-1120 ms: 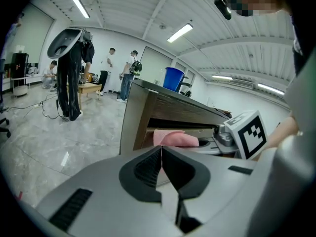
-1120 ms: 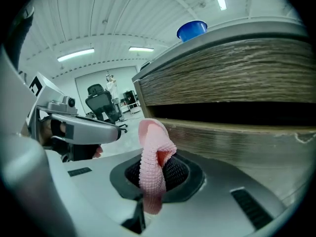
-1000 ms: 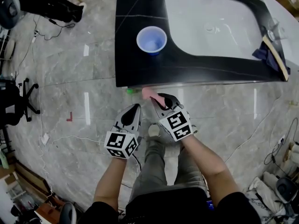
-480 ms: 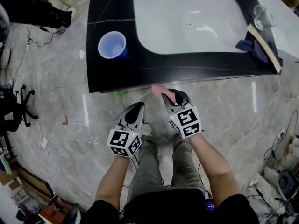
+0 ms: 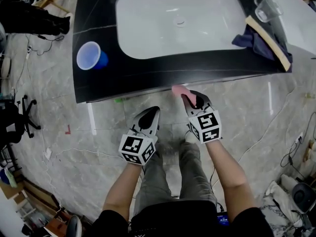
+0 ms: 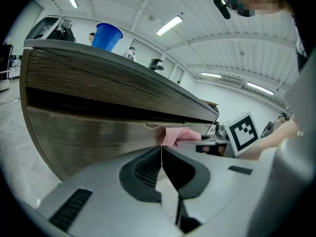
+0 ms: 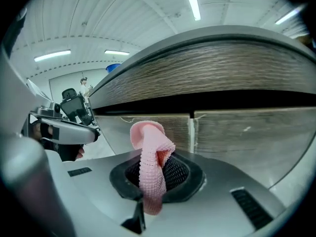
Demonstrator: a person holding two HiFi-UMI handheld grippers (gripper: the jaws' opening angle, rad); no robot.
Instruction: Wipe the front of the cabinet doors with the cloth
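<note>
My right gripper [image 5: 189, 98] is shut on a pink cloth [image 7: 149, 157], whose folded end [image 5: 179, 90] pokes out toward the wood-grain cabinet doors [image 7: 237, 132] under the black countertop [image 5: 148, 73]. In the right gripper view the cloth stands just before the seam between two doors; whether it touches them I cannot tell. My left gripper [image 5: 151, 114] is shut and empty, lower and to the left, pointing at the same cabinet front [image 6: 89, 132]. The left gripper view also shows the cloth [image 6: 177, 135] at the door.
A white sink basin [image 5: 177, 19] sits in the countertop, with a blue cup [image 5: 89, 56] at its left and a dark cloth with a wooden piece [image 5: 266, 41] at its right. Marble floor [image 5: 59, 147] spreads around; an office chair [image 5: 15, 117] stands at far left.
My head view has shifted, so the counter appears further left. Both grippers have moved right along the cabinet front, the right one still holding the cloth.
</note>
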